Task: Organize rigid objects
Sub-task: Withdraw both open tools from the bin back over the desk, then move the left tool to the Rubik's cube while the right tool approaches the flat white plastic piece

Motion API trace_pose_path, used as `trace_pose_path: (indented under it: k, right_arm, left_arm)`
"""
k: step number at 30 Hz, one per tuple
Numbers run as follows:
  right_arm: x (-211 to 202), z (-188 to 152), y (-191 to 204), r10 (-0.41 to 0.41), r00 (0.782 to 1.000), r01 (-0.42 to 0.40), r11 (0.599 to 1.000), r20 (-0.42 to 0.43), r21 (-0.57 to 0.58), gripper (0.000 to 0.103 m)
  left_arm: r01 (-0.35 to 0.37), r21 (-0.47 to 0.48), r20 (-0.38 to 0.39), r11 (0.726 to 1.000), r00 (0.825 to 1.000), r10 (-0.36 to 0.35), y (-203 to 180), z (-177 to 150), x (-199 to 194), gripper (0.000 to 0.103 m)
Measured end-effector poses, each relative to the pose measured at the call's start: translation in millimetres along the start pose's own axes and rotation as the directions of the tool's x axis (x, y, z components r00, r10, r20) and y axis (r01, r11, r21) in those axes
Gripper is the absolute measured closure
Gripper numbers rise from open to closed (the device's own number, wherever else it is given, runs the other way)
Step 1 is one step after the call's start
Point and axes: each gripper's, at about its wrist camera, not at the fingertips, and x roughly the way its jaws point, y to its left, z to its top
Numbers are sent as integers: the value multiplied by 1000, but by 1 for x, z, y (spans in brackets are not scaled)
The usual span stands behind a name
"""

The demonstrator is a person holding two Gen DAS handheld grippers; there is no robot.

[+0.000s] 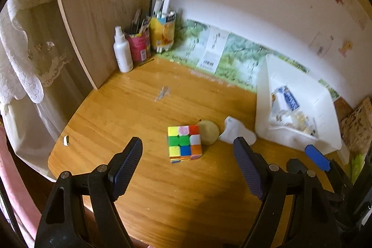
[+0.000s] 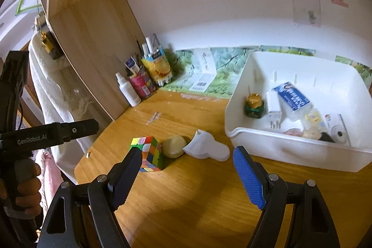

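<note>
A multicoloured puzzle cube (image 1: pixel 184 143) (image 2: pixel 148 152) rests on the wooden desk, with a round yellowish tin (image 1: pixel 209 131) (image 2: pixel 174 146) touching its right side and a white plastic piece (image 1: pixel 236 130) (image 2: pixel 205 147) beyond that. To the right stands a white bin (image 1: pixel 262 113) (image 2: pixel 241 131) holding a small green bottle with a gold cap (image 2: pixel 254 105), a white charger (image 2: pixel 274 111), a blue-and-white packet (image 2: pixel 293 98) and other small items. My left gripper (image 1: pixel 188 164) hangs open just in front of the cube. My right gripper (image 2: pixel 187 169) is open over bare desk, nearer than the tin.
In the far left corner stand a white spray bottle (image 1: pixel 122 52) (image 2: pixel 128 90) and two cans of pens (image 1: pixel 151 36) (image 2: pixel 151 76) against a wooden side panel (image 1: pixel 93 4). The desk edge (image 1: pixel 55 155) drops off at left. A hand (image 2: pixel 25 192) holds the left gripper's handle.
</note>
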Motion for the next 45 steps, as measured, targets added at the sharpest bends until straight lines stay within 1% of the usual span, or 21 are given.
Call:
trace_pose_path:
  k: [4,6,8,11,12,13,15,18,20,21,26,33,41,45]
  right_arm:
    - [20,-4,3,-30,998,32,999,-48,35,22]
    - [28,-4,2,-40,997,43,998,-67,55,22]
    - [36,-6,1,-46,995,52,995,-85,81,22]
    - [48,-8,-3,-56,992,70,990,-113,126,22]
    - [52,-8,-4,-57,991,74,987,-123,140,22]
    - [58,-9,-7,-54,988,77,984,-142,163,22]
    - [66,-10,-10,-48,984,82,977,-171,199,22]
    - [76,-13,-14,-52,979,100,964,-195,245,22]
    - [81,-14,-16,-60,977,115,957,-207,267,22]
    - [84,-14,-17,-65,975,125,952,-212,280,22]
    - [93,-15,-22,-84,969,159,933,-234,323,22]
    - [102,-17,-22,-111,961,201,912,-255,358,22]
    - [109,-19,-23,-146,948,251,890,-283,380,22]
    - [111,-20,-24,-163,942,273,879,-293,390,22]
  left_arm:
    - [17,26,-68,1000,998,-15,5,3,14,20]
    - [28,36,-123,999,992,-24,7,6,25,20]
    - [49,35,-181,998,983,-42,10,7,37,20]
    - [90,13,-263,996,961,-83,13,11,55,20]
    - [109,-4,-298,994,949,-105,14,12,64,20]
    - [118,-13,-318,993,941,-117,14,14,68,20]
    - [140,-47,-369,989,918,-147,16,16,81,20]
    - [162,-145,-454,976,866,-211,24,20,106,20]
    - [160,-176,-483,971,846,-227,27,22,115,20]
    - [156,-183,-495,971,839,-228,28,24,120,20]
    - [151,-171,-538,974,813,-221,24,30,135,20]
    - [146,-118,-610,982,770,-188,12,32,157,20]
    - [147,-92,-657,985,734,-171,6,31,173,21]
    - [144,-96,-683,985,711,-170,6,31,182,22]
